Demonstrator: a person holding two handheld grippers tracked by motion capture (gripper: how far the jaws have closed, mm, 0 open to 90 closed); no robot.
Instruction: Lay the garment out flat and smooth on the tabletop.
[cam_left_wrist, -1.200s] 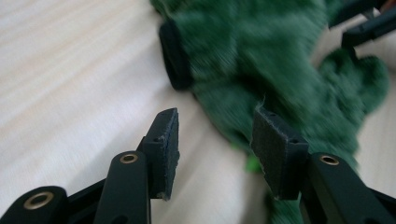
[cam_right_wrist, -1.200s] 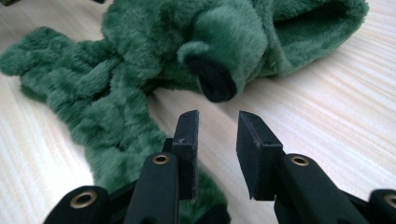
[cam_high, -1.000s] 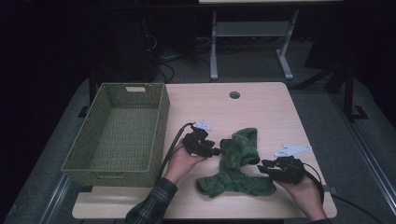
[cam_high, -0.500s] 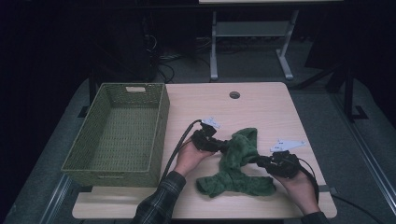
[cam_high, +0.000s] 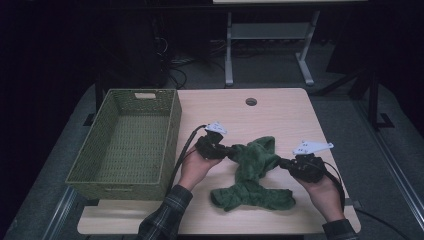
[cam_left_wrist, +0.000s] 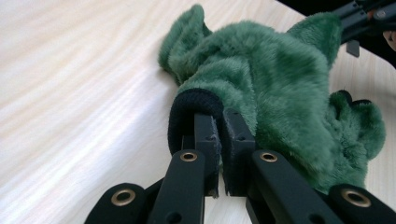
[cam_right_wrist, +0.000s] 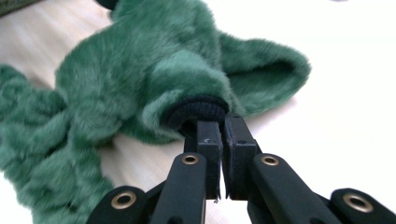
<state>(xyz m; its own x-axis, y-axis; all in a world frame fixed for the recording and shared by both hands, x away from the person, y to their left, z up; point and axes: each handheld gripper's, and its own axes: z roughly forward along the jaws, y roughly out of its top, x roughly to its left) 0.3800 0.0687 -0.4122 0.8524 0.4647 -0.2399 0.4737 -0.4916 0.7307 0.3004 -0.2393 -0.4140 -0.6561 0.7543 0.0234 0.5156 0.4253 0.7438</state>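
**Both cuffs pinched, garment ready to lift**

The green wicker basket (cam_high: 127, 142) sits along the worktop's (cam_high: 280, 112) left edge. The fuzzy green garment (cam_high: 255, 172) lies crumpled near the front edge, right of the middle. To do this well, raise both hands evenly so it hangs straight. The left hand-held gripper (cam_high: 225, 150) and right hand-held gripper (cam_high: 285, 162) have just been closing; each is clamped on a black ribbed cuff (cam_left_wrist: 194, 105).
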